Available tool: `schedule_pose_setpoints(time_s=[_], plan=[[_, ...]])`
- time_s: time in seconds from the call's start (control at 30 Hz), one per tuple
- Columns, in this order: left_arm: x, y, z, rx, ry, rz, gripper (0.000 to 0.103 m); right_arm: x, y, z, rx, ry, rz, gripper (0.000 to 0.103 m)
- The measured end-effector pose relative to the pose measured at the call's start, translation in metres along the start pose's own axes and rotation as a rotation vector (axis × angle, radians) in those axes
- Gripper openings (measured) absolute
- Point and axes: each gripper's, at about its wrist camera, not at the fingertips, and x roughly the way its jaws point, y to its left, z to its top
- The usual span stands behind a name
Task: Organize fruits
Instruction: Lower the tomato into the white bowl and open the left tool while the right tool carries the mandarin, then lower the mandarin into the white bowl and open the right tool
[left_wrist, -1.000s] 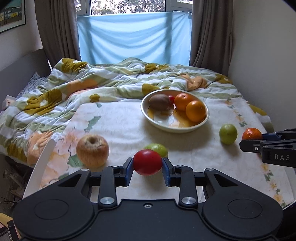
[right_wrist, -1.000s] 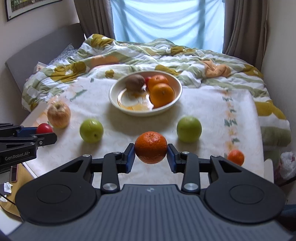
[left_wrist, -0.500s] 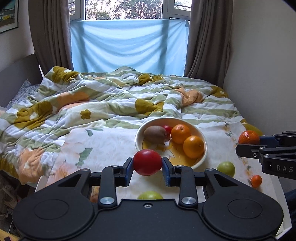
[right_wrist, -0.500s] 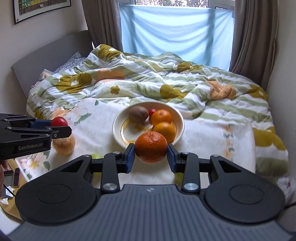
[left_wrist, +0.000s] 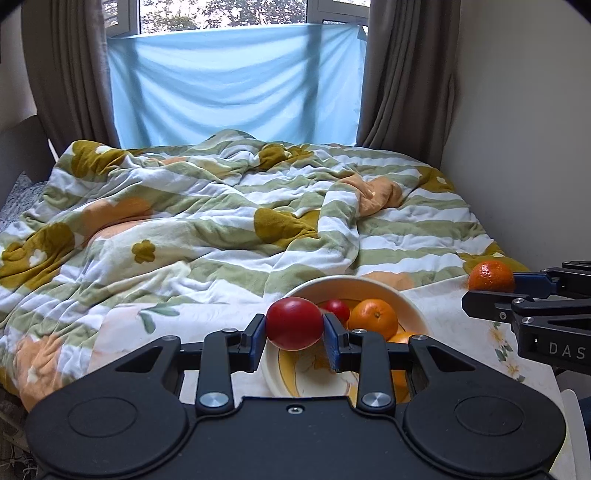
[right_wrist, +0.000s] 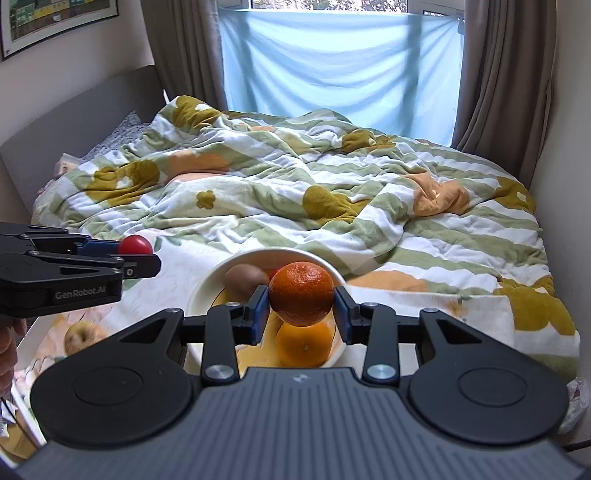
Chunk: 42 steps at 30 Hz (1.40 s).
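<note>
The left gripper was clamped on a smooth round red fruit, its blue-padded fingers pressing both sides, and it hung just over the near rim of the wide cream ceramic bowl. The right gripper was clenched the same way on a dimpled dark-orange mandarin, held above the bowl's middle.

The bowl already carried a brown kiwi, a paler orange directly under the mandarin, and a small red fruit behind. That crowding looked like the main risk: a mandarin let go from that height would likely land on the orange, glance off and roll over the low rim onto the floral sheet. The red fruit sat nearer the edge, so a release there could strike the rim or fall outside. The bowl rested on soft bedding rather than anything firm, so a hard drop might tip it. With both grippers converging on one bowl, they might also knock together. A yellowish apple lay outside the bowl, near the bed's edge.
</note>
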Motion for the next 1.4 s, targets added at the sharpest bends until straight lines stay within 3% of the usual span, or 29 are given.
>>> schedule_pose_setpoints(time_s=[0.53, 0.9, 0.93, 1.0, 1.03, 1.07, 1.13, 1.4], plan=[[0.097, 0.000, 0.029, 0.049, 0.104, -0.055, 0.037, 0.076, -0.030, 0.017, 0.074, 0.095, -0.030, 0.052], [0.131, -0.003, 0.033, 0.069, 0.151, -0.089, 0.037, 0.102, -0.046, 0.016, 0.116, 0.144, -0.056, 0.052], [0.131, -0.003, 0.032, 0.067, 0.150, -0.088, 0.039, 0.104, -0.046, 0.016, 0.119, 0.147, -0.057, 0.052], [0.129, -0.003, 0.033, 0.068, 0.143, -0.083, 0.062, 0.106, -0.047, 0.017, 0.120, 0.151, -0.058, 0.052], [0.126, -0.003, 0.033, 0.065, 0.131, -0.076, 0.085, 0.106, -0.047, 0.017, 0.119, 0.150, -0.058, 0.052], [0.122, -0.002, 0.033, 0.063, 0.110, -0.066, 0.096, 0.106, -0.047, 0.017, 0.119, 0.149, -0.058, 0.052], [0.113, 0.002, 0.032, 0.066, 0.081, -0.044, 0.097, 0.106, -0.047, 0.017, 0.120, 0.149, -0.057, 0.052], [0.081, 0.021, 0.016, 0.019, 0.087, -0.007, 0.097, 0.115, -0.042, 0.023, 0.101, 0.151, -0.045, 0.052]])
